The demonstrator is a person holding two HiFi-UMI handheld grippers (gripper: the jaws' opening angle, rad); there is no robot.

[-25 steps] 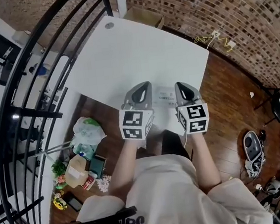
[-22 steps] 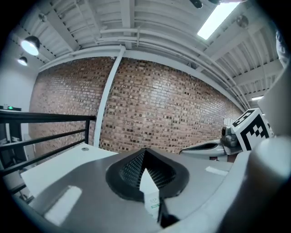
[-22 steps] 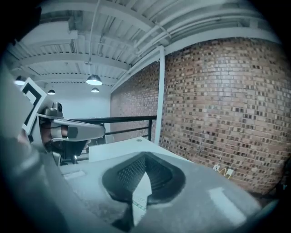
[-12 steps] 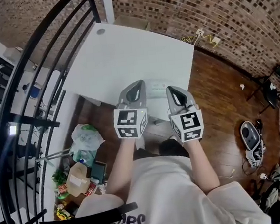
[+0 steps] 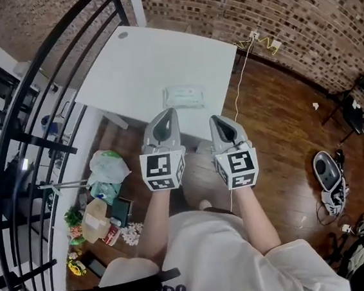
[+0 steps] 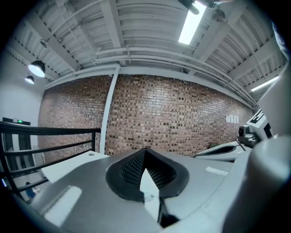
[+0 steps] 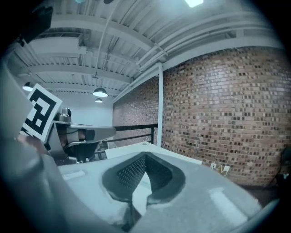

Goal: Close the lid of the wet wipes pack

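The wet wipes pack (image 5: 184,97), pale green and white, lies flat near the front edge of the white table (image 5: 134,62). At this distance I cannot tell how its lid stands. Both grippers hang over the wooden floor, short of the table and nearer to me than the pack. My left gripper (image 5: 167,111) points at the table's front edge, and my right gripper (image 5: 215,117) is level with it to the right. In the left gripper view the jaws (image 6: 145,151) meet at their tips with nothing held. The right gripper (image 7: 145,156) looks the same. Neither gripper view shows the pack.
A black metal railing (image 5: 36,112) curves along the left side. Bags and boxes (image 5: 105,182) lie on the floor at lower left. A cable (image 5: 242,58) hangs past the table's right corner. A brick wall (image 5: 297,13) runs behind, with a chair (image 5: 358,97) at far right.
Both grippers have pulled back from the table towards the body. The pack, earlier between and partly behind them, now lies in full view ahead of them.
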